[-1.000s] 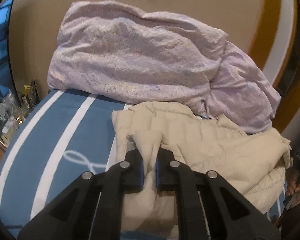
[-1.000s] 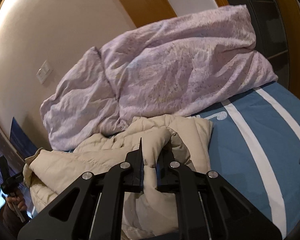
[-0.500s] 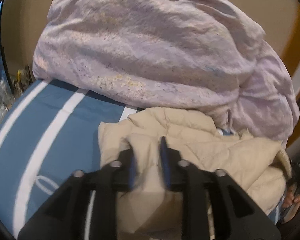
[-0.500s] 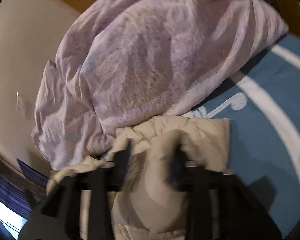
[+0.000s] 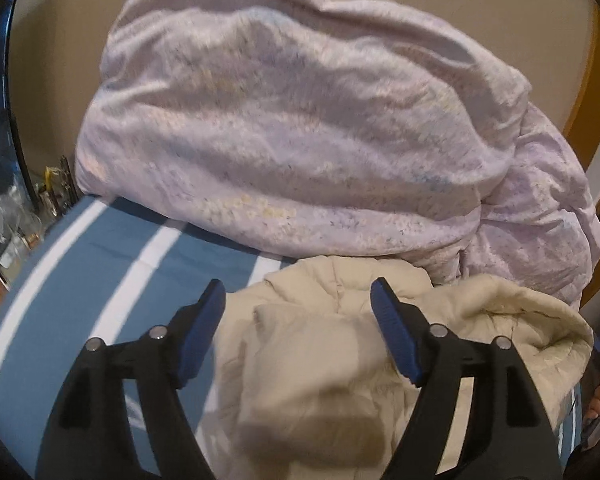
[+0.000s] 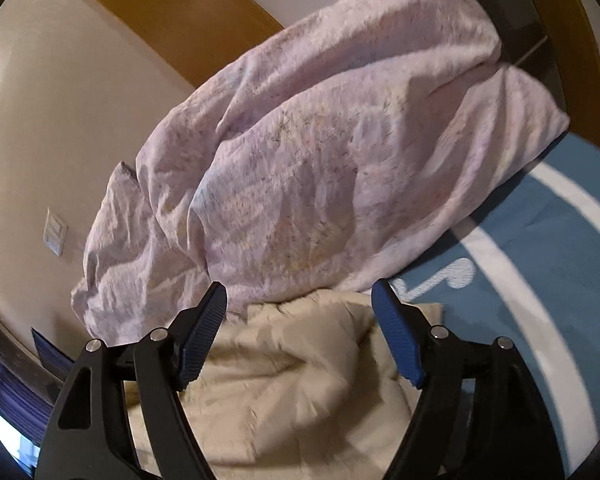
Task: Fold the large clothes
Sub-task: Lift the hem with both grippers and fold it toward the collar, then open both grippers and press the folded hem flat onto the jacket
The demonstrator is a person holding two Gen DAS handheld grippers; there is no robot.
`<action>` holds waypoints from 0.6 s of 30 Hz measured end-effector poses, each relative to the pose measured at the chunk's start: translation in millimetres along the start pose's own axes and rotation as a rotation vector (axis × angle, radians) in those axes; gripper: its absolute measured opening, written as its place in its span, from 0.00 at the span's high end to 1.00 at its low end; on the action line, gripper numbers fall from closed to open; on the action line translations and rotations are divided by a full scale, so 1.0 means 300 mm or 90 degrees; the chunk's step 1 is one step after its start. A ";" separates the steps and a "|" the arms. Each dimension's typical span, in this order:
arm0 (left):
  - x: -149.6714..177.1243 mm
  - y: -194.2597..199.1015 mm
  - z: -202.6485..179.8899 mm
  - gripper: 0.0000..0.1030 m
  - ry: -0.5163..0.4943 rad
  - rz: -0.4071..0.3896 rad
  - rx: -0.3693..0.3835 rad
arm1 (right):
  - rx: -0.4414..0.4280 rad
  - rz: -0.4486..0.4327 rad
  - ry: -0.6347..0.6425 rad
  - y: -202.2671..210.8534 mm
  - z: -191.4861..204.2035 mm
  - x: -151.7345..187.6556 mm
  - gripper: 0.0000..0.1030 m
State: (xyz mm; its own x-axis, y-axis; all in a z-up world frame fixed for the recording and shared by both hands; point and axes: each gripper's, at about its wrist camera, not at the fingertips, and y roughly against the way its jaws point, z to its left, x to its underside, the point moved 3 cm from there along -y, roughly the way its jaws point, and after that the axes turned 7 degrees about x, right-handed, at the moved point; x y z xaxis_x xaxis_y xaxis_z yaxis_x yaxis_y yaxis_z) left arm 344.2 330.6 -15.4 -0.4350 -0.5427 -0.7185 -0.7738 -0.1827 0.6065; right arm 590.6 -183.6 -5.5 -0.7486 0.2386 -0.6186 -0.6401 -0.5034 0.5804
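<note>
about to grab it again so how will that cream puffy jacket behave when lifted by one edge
The cream jacket would probably sag and unfold, since it lies in soft rumpled folds. Its quilted puffiness suggests it is light for its bulk. The padding looks thick, so the open left gripper may need a deep bite.

Bed covered with a blue sheet (image 5: 80,264) bearing broad white stripes and a white looping motif (image 6: 452,274); the sheet lies smooth where bare. Item one: a large, bulky, crumpled duvet in pale lilac cotton with a fine speckled print (image 5: 300,128), heaped at the far side of the bed against the beige wall, its lower edge resting on the striped sheet. Item two: a cream quilted puffer jacket (image 5: 340,360), loosely bundled, lying on the sheet on the near side, its far edge touching the foot of the lilac duvet, with bare sheet on one side of it.
</note>
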 end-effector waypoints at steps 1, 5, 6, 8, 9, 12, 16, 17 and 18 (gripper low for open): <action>0.004 0.028 0.001 0.27 -0.003 -0.002 0.001 | 0.007 0.001 0.016 0.012 0.005 0.013 0.26; 0.042 0.122 0.004 0.26 -0.021 -0.011 0.012 | 0.039 0.003 0.092 0.088 0.013 0.086 0.26; 0.059 0.145 0.004 0.26 -0.031 -0.012 0.009 | 0.043 0.008 0.106 0.104 0.007 0.106 0.27; 0.093 0.175 0.005 0.24 -0.051 -0.010 0.004 | 0.045 0.018 0.126 0.120 -0.004 0.140 0.27; 0.113 0.186 0.005 0.24 -0.063 -0.007 -0.001 | 0.046 0.026 0.135 0.123 -0.007 0.157 0.27; 0.165 0.186 -0.002 0.24 -0.083 0.012 -0.002 | 0.037 0.045 0.153 0.117 0.003 0.196 0.27; 0.221 0.148 -0.035 0.24 -0.103 0.039 0.005 | 0.035 0.068 0.189 0.076 0.052 0.241 0.29; 0.236 0.129 -0.048 0.24 -0.110 0.048 0.005 | 0.035 0.072 0.198 0.060 0.068 0.250 0.29; 0.247 0.112 -0.059 0.24 -0.115 0.056 0.005 | 0.037 0.075 0.206 0.042 0.085 0.257 0.29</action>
State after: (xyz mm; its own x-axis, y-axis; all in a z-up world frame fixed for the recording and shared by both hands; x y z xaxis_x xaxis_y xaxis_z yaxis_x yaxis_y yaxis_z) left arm 294.1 269.9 -42.2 -0.5753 -0.4006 -0.7131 -0.7331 -0.1341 0.6668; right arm 520.3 -150.6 -32.5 -0.7302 -0.0991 -0.6760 -0.5679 -0.4620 0.6812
